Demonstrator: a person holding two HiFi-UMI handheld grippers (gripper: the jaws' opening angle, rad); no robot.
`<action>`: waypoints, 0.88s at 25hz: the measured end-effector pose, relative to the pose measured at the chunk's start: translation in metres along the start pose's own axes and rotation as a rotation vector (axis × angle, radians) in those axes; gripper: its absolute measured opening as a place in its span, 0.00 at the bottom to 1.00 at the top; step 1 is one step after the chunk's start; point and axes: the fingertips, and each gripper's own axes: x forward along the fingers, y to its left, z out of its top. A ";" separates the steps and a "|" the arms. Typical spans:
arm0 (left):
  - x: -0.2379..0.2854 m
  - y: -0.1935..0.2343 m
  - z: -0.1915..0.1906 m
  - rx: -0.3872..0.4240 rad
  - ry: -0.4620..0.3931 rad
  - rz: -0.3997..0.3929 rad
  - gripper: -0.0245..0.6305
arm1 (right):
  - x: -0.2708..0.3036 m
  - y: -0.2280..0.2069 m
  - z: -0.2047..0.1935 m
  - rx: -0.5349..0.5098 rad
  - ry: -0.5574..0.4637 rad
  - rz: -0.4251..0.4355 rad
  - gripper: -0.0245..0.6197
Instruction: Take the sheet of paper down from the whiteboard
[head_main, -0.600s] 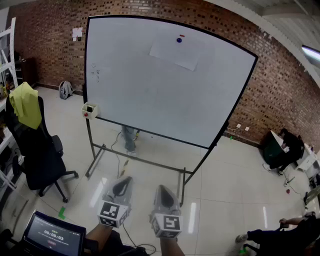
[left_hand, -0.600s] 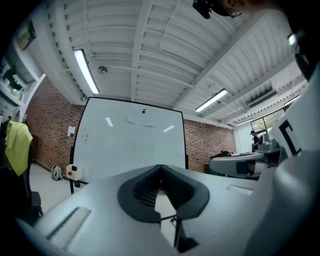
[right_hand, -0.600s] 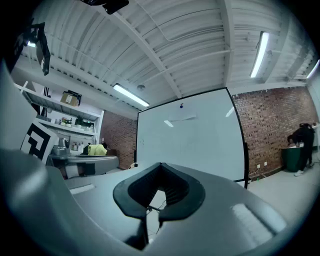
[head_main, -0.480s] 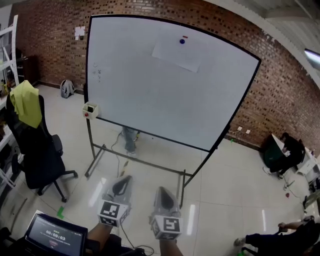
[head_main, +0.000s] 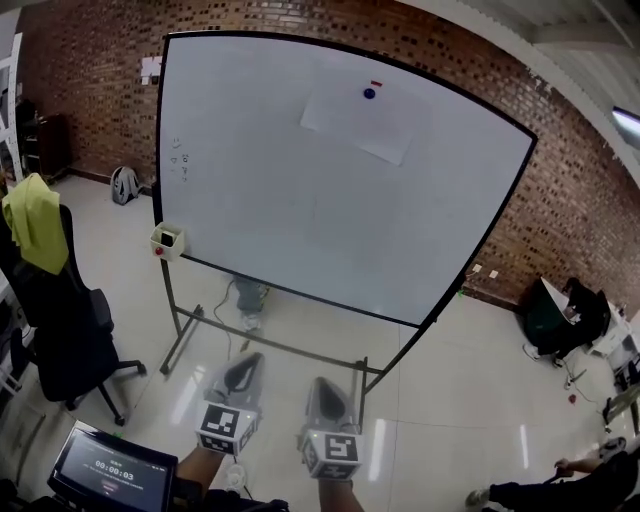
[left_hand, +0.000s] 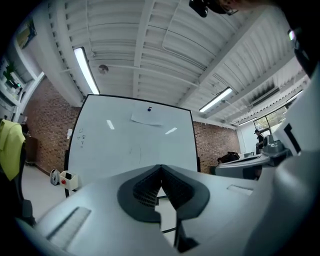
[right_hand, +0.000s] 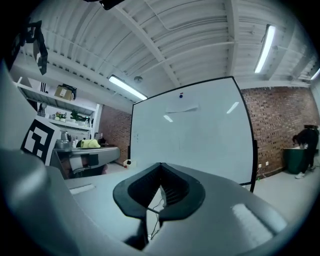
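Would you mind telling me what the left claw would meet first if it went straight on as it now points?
Probably the whiteboard, low on its face, well below the sheet of paper. Nothing shows between it and the left claw, though depth is unclear.

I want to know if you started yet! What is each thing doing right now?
Sheet of paper: up on the whiteboard, under a blue magnet.
Left claw: shut, empty.
Right claw: shut, empty.
Yellow cloth: draped over the chair.
Tablet: screen lit.
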 end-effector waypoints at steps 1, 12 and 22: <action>0.009 0.006 0.000 0.000 0.001 -0.003 0.04 | 0.012 0.001 -0.001 -0.003 0.014 0.004 0.06; 0.097 0.087 -0.014 -0.050 0.045 -0.051 0.04 | 0.132 0.003 -0.007 0.009 0.117 -0.025 0.06; 0.143 0.130 -0.032 -0.011 0.087 -0.049 0.04 | 0.191 -0.018 -0.006 -0.053 0.139 -0.128 0.06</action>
